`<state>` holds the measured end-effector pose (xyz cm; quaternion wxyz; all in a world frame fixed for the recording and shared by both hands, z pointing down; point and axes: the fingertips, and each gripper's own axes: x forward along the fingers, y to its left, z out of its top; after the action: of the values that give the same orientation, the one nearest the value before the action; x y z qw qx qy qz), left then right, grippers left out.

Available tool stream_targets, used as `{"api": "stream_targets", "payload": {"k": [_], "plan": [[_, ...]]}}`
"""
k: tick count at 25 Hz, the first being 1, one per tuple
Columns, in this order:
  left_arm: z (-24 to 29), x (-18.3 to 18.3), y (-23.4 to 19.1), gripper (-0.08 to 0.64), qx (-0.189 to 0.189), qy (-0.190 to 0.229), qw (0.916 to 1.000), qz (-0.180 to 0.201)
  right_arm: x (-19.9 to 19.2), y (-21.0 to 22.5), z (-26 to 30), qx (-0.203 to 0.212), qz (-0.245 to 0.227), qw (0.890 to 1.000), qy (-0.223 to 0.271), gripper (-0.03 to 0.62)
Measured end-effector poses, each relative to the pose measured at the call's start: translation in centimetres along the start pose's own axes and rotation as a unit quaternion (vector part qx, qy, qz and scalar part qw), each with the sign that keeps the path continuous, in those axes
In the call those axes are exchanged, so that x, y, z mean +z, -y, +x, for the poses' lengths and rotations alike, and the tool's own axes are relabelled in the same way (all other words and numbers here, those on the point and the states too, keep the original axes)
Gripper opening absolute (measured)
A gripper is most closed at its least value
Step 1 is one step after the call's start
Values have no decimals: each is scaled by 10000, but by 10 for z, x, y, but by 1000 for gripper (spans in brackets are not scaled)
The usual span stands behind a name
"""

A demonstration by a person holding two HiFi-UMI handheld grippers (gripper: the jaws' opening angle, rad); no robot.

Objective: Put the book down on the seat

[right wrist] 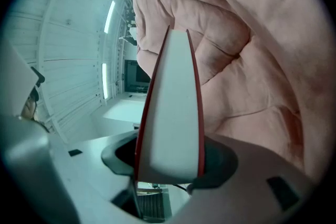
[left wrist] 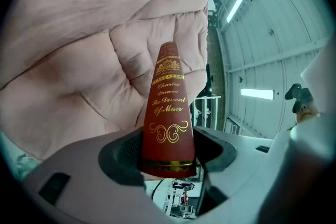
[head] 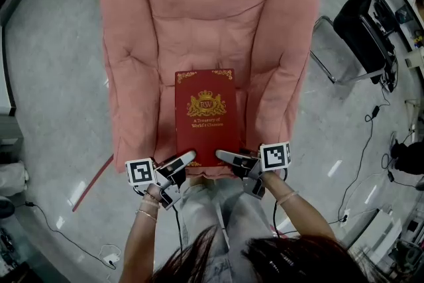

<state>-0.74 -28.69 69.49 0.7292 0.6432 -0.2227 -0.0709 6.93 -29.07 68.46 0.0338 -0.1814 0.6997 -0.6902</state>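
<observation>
Where the head view is consulted, the book (head: 206,117) is seen flat over the front of the seat (head: 162,109), clamped at its near corners by the left gripper (head: 185,158) and right gripper (head: 227,156). An uneven release could tip it off the front edge. Only in the left gripper view is the spine (left wrist: 168,113) shown pinched between wide-set jaws. Only in the right gripper view is the page edge (right wrist: 170,113) shown gripped likewise. Contact with the seat is confirmed nowhere.

The red, gold-crested book (head: 206,117) is flat, cover up, over the pink seat (head: 199,23).
</observation>
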Motion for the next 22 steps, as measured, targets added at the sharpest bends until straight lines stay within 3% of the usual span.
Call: {"api": "stream_targets", "payload": {"k": [14,22], "plan": [[9,6,-42,262,163,-176,9997,-100,-3,47,11,-106,234,9997,-29,268],[11,4,-65,262,145,-109,9992,-365,-10,70,19,-92,456,9989,6,270]]}}
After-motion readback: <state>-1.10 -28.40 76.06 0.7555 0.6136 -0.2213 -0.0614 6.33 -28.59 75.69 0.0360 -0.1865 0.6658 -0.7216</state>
